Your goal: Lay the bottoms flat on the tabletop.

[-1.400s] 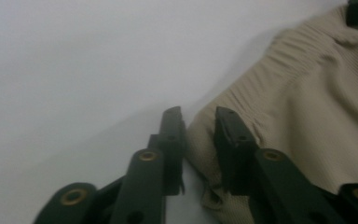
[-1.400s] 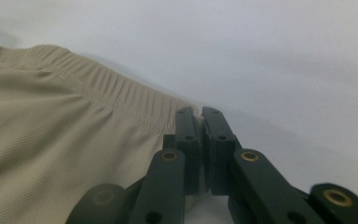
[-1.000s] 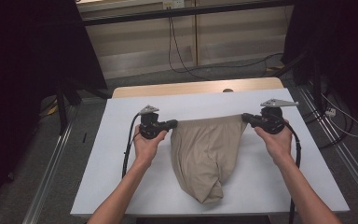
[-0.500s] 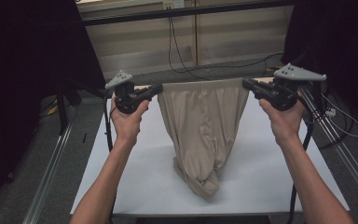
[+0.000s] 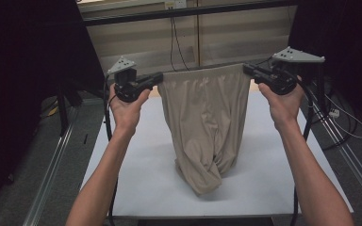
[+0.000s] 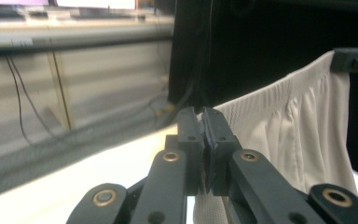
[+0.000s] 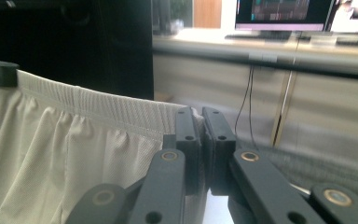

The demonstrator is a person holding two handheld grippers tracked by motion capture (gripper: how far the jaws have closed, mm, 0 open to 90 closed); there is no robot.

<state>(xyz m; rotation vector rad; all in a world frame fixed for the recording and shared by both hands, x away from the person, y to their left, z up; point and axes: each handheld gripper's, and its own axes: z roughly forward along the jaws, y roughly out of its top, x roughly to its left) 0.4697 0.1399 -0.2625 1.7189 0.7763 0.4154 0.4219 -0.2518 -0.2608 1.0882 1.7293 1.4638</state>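
No readable writing on beige shorts (image 5: 202, 117); monitor (image 7: 283, 10) text behind, in right gripper view, too blurred to read. Left gripper (image 5: 158, 78) clamping waistband's left corner, right gripper (image 5: 246, 70) clamping right corner. Both forearms reaching forward, raised, grippers pointing inward, stretching waistband taut. Shorts hanging above white table (image 5: 136, 174), hem seemingly resting on it. Gripper views showing ribbed elastic pinched between closed jaws (image 6: 242, 109).
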